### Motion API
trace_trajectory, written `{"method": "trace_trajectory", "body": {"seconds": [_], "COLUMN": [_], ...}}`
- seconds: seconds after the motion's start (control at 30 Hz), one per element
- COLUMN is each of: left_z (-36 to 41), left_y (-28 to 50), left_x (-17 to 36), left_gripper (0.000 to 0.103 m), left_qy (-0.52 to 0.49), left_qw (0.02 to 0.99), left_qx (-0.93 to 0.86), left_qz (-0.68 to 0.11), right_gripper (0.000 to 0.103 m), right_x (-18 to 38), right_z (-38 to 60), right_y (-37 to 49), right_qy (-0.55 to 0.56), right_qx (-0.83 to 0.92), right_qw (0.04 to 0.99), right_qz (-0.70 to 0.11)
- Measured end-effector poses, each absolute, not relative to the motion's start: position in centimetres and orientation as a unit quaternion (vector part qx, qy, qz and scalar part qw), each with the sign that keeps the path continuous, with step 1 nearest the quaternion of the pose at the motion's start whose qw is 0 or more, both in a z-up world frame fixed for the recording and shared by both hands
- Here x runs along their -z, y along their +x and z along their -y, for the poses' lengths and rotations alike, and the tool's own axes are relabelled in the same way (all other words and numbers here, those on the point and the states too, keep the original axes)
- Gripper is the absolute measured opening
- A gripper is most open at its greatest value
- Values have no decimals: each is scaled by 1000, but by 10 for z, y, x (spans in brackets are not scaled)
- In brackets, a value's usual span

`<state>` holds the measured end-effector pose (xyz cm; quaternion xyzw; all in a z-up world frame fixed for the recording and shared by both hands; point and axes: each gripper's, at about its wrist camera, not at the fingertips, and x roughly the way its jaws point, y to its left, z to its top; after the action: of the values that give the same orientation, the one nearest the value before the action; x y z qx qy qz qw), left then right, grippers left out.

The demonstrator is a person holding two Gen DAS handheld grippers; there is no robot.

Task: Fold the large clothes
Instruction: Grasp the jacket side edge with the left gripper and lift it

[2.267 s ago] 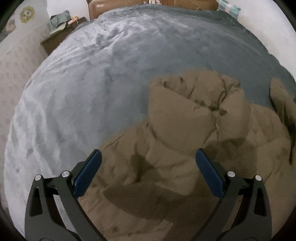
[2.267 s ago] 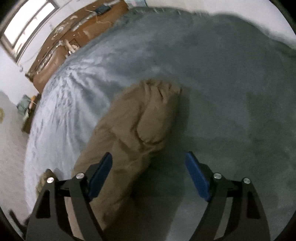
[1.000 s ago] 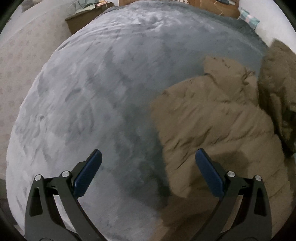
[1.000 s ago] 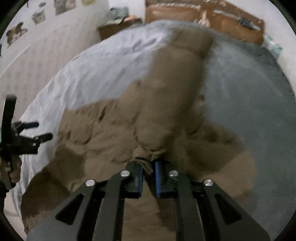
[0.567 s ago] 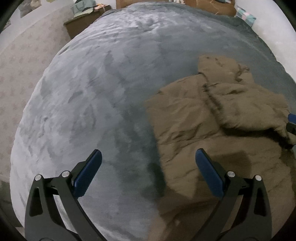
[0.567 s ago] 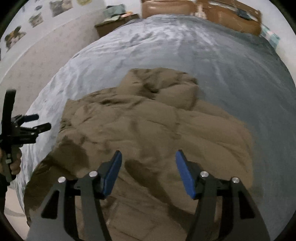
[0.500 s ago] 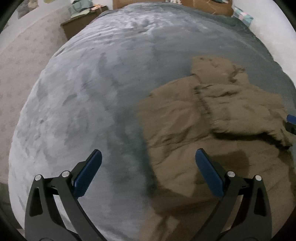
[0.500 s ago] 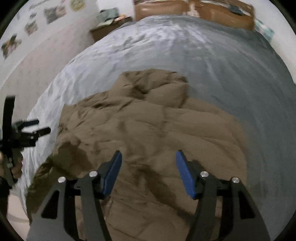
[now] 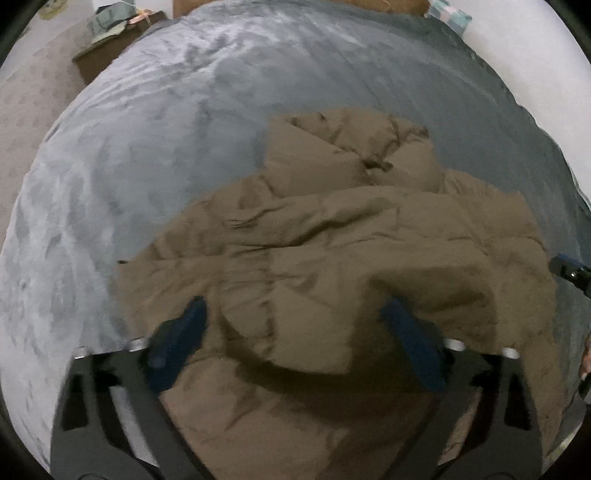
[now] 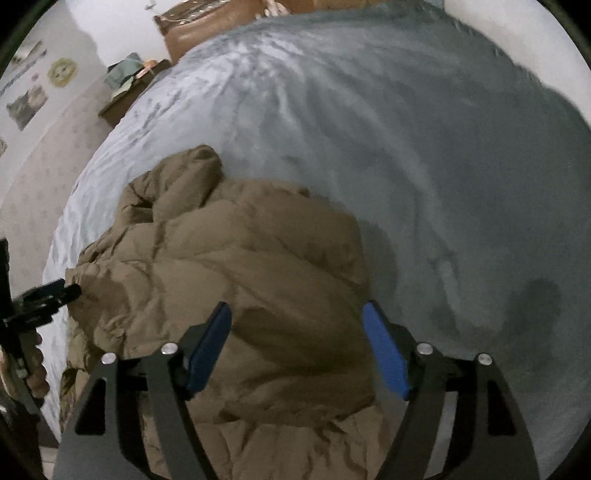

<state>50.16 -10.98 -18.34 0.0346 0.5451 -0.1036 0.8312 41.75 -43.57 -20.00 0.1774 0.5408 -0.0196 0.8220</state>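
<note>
A brown puffy jacket [image 9: 332, 258] lies rumpled on a grey bed cover [image 9: 147, 129], with a sleeve folded across its body. My left gripper [image 9: 295, 332] is open, its blue-padded fingers spread just above the jacket's near part. In the right wrist view the jacket [image 10: 229, 266] fills the lower left. My right gripper [image 10: 295, 336] is open over the jacket's right edge. The left gripper shows at the left edge of the right wrist view [image 10: 48, 295], and the right gripper's tip at the right edge of the left wrist view [image 9: 569, 269].
A brown headboard [image 10: 207, 26] runs along the far end of the bed. A dark nightstand [image 9: 110, 59] with a greenish bundle stands at the far left. A patterned wall [image 10: 37, 177] lies on the left. Grey bed cover [image 10: 461, 184] spreads to the right of the jacket.
My right gripper let go of the sleeve, which now lies across the jacket, and it has shifted toward the jacket's right edge. My left gripper moved right, from the cover to over the jacket.
</note>
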Motion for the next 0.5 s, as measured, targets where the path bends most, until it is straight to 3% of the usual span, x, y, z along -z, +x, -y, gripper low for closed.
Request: {"method": "trace_trajectory", "body": {"seconds": [0.03, 0.07, 0.13, 0.17, 0.2, 0.3, 0.4, 0.5], "left_z": [112, 117, 116, 111, 108, 100, 95, 78], "left_y": [502, 501, 502, 501, 501, 494, 475, 456], "left_x": [185, 188, 193, 192, 191, 177, 153, 134], "left_gripper": [64, 55, 13, 6, 2, 1, 1, 1], "left_qy": [45, 67, 78, 73, 65, 44, 35, 2], "left_qw": [831, 834, 832, 831, 830, 837, 856, 868], "left_qx": [96, 79, 70, 68, 70, 88, 99, 115], "left_qz": [-546, -542, -544, -547, -549, -539, -506, -483], "right_gripper": [74, 74, 71, 60, 49, 32, 22, 21], "right_x": [205, 213, 226, 230, 234, 232, 220, 202], "right_z": [437, 439, 436, 434, 431, 424, 427, 428], "right_y": [418, 419, 421, 421, 422, 421, 411, 398], "right_qy": [189, 208, 221, 216, 204, 191, 190, 199], "right_qx": [17, 9, 2, 5, 8, 14, 28, 26], "right_qw": [819, 812, 804, 805, 808, 821, 838, 856], "right_qz": [-542, -545, -552, -553, -553, -538, -511, -477]}}
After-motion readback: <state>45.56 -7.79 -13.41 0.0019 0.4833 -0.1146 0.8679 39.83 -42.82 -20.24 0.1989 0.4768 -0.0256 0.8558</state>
